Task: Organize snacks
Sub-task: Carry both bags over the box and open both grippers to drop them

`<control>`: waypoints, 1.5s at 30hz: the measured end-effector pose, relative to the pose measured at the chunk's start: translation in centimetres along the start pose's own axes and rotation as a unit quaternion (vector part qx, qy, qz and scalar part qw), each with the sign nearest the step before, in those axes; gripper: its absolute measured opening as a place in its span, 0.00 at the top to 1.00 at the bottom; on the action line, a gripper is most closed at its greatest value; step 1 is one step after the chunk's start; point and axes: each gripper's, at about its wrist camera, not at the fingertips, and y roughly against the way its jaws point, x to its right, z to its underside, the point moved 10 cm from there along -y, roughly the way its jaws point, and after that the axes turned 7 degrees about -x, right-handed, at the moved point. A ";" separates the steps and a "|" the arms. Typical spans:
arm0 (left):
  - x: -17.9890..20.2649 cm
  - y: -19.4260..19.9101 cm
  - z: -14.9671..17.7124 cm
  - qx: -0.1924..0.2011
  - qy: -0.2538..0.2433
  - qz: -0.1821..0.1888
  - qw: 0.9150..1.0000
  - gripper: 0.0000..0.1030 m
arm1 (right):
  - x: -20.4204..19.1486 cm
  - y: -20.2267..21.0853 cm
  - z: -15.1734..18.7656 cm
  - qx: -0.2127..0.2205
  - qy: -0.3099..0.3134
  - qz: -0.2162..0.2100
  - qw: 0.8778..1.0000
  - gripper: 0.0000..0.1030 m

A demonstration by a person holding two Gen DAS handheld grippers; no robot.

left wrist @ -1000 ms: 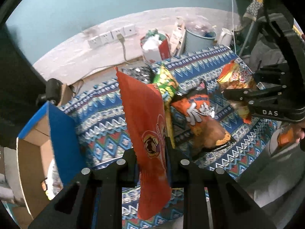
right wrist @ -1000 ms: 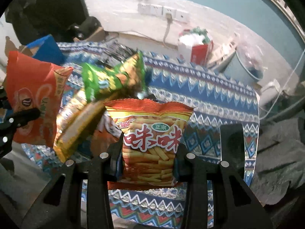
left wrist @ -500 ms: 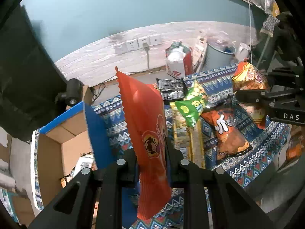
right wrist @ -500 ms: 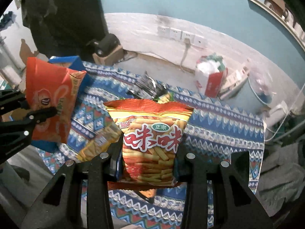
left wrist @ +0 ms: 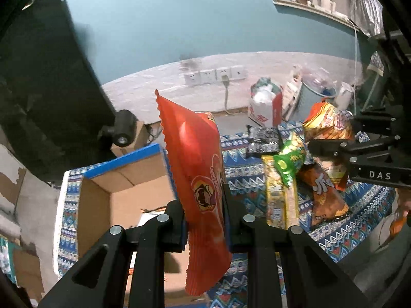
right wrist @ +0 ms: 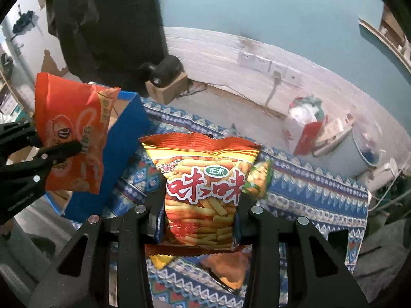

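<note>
My left gripper (left wrist: 204, 206) is shut on an orange snack bag (left wrist: 197, 179), held edge-on above the open cardboard box (left wrist: 108, 205) with a blue rim. It also shows in the right wrist view (right wrist: 72, 138), beside the box's blue flap (right wrist: 128, 138). My right gripper (right wrist: 199, 213) is shut on a red-and-yellow fries bag (right wrist: 203, 187), held over the patterned cloth; in the left wrist view this bag (left wrist: 327, 125) is at the right. A green bag (left wrist: 290, 161), a yellow bag (left wrist: 278, 200) and an orange-brown bag (left wrist: 326, 200) lie on the cloth.
The patterned blue cloth (right wrist: 308, 190) covers the table. A black packet (left wrist: 264, 141) lies at its far edge. Behind stand a red-and-white bag (left wrist: 265, 107), a grey bin (left wrist: 316, 97), wall sockets (left wrist: 214, 75) and a dark cloth (left wrist: 38, 89) at left.
Both grippers have lifted and swung left with their bags. The orange bag is now over the open box, which fills more of the left wrist view.
</note>
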 end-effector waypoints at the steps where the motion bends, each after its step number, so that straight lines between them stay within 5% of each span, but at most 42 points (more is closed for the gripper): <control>1: -0.6 0.1 0.1 0.002 0.004 -0.003 1.000 0.79 | -0.5 -0.1 -0.4 0.001 0.003 -0.002 1.000 0.64; 20: -12.0 -1.5 5.3 -0.031 0.089 -0.053 0.994 0.79 | -12.2 -4.0 -5.8 -0.019 0.058 -0.050 0.997 0.64; 38: -17.3 -5.0 10.0 -0.105 0.138 -0.084 0.981 0.78 | -20.5 -8.7 -7.5 -0.044 0.103 -0.080 0.990 0.63; 43: -18.1 -5.2 10.6 -0.116 0.147 -0.107 0.976 0.40 | -21.3 -9.6 -7.4 -0.056 0.106 -0.086 0.989 0.63; 45: -18.4 -5.0 10.5 -0.113 0.150 -0.110 0.976 0.40 | -21.2 -10.0 -7.3 -0.060 0.106 -0.086 0.989 0.63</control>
